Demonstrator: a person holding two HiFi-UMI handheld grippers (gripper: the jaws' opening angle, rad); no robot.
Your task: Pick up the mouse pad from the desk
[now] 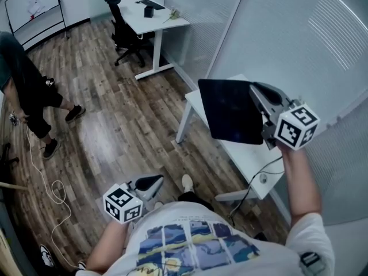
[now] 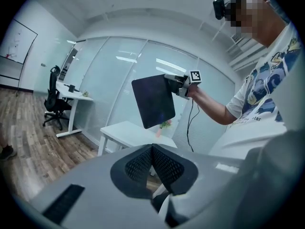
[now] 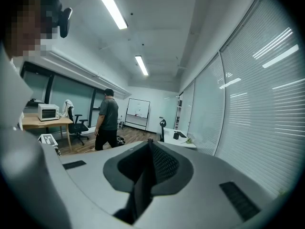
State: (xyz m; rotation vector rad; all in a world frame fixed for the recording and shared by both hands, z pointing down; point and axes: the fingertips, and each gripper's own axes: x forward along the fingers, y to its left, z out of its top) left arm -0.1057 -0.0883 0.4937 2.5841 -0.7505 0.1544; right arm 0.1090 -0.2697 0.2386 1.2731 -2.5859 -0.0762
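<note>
The mouse pad is a dark, thin rectangle held up in the air above the white desk. My right gripper is shut on its right edge. In the left gripper view the mouse pad hangs tilted from the right gripper, clear of the desk. The right gripper view shows the mouse pad only as a dark sheet edge-on in the right gripper. My left gripper stays low by the person's body. There the left gripper has its pads meeting, with nothing in them.
A cable hangs from the desk's near end. A glass wall with blinds runs behind the desk. Further back stand a second white desk and an office chair. A person stands at left, near a floor cable.
</note>
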